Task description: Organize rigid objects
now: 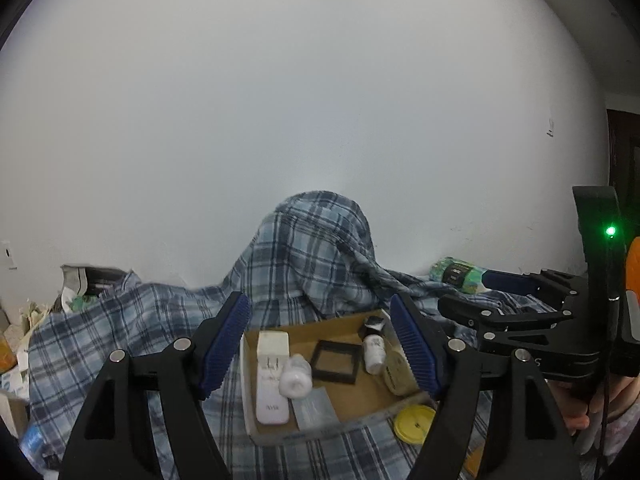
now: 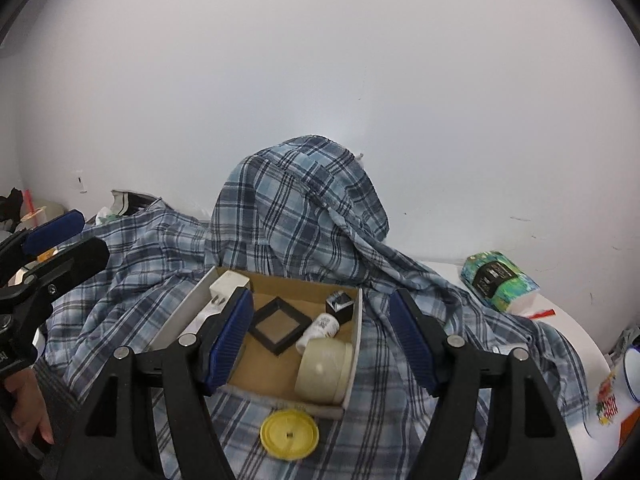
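Tongs (image 1: pixel 320 344) (image 2: pixel 322 340) apart, angled over box (image 2: pixel 356 360)

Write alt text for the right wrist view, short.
The open right gripper hovers, holding nothing, over a cardboard box on a plaid cloth. The box holds a cream jar, a black square frame and a small white bottle. A yellow lid lies outside, in front of it.

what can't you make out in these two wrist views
- What stands under the plaid shirt: both views, fully draped.
- White adapter: right wrist view, its lower part hidden behind the right gripper's left finger.
- Label print on the small white bottle: too small in both views.
- Enamel cup: right wrist view, cut off by the lens edge.
- Cream jar: left wrist view, partly behind the left gripper's finger.
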`<state>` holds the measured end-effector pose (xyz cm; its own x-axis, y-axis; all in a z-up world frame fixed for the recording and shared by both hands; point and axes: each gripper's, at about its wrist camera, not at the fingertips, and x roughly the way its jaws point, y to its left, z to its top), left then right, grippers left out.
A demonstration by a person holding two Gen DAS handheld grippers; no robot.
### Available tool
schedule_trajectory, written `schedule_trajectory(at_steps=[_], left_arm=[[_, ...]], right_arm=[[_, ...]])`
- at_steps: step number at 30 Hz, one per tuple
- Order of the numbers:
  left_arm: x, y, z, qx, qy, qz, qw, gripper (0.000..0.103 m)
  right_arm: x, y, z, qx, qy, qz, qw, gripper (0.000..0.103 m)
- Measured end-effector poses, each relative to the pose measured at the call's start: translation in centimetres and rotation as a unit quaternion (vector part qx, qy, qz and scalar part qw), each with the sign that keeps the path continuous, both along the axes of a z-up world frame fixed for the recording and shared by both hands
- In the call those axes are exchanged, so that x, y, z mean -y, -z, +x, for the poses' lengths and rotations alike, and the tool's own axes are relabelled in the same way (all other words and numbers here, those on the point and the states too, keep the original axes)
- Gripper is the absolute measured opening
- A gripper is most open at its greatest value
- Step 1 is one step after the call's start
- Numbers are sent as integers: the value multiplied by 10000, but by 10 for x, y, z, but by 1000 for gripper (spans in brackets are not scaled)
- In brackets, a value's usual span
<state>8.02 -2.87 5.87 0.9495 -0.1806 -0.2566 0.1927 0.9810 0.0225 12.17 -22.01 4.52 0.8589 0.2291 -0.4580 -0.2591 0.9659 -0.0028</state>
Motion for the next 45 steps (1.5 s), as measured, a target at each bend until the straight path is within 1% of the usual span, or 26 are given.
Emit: schedule_trajectory(at_steps=[9,15,19,23,27,28,29,30,32,33,34,35,36,37,38,42,45], left_arm=[[9,18,-39,-140,55,-105,9998,75],[15,40,-50,-306,87,-118,9994,75],[14,57,-46,-554,94,-185,9982,75],[15,72,-43,-641,46,-115,9979,75],[14,82,-37,-751,62,-163,9970,76],[13,83,-36,-768,69,-180,9969,77],[13,84,-36,-774,96,-207,9967,80],[12,84,-37,-760,117,-230,9968,87],[11,83,-39,-697,152,-281,9971,88],[11,83,-41,-650,163,-304,9973,88],[10,83,-41,-625,159,-310,9974,90],[11,82,-42,-599,159,-309,9976,92],[11,82,-42,-597,162,-307,9976,101],[12,82,-42,-608,156,-302,9976,103],[12,83,-41,-631,150,-296,9975,103],[10,83,-42,-626,157,-362,9973,103],[9,83,-42,-624,148,-383,9972,103]], right_arm=[[8,14,-51,-19,-115,-56,9999,70],[14,30,-71,114,65,-128,9998,70],[18,42,-73,39,92,-89,9999,70],[24,57,-70,-109,115,-84,9998,70],[26,71,-66,-269,154,-112,9995,70],[26,74,-64,-311,163,-118,9993,70],[26,77,-62,-366,158,-117,9991,70],[27,79,-61,-409,146,-108,9990,70],[27,80,-59,-449,138,-85,9989,70],[28,80,-59,-448,137,-78,9989,72],[28,80,-59,-447,131,-75,9989,76],[27,81,-59,-450,107,-71,9989,78],[27,81,-59,-455,83,-70,9989,83],[27,81,-59,-464,62,-73,9989,91],[26,81,-59,-467,60,-87,9989,93],[26,82,-58,-469,86,-101,9988,99],[28,82,-57,-541,110,-60,9985,99]])
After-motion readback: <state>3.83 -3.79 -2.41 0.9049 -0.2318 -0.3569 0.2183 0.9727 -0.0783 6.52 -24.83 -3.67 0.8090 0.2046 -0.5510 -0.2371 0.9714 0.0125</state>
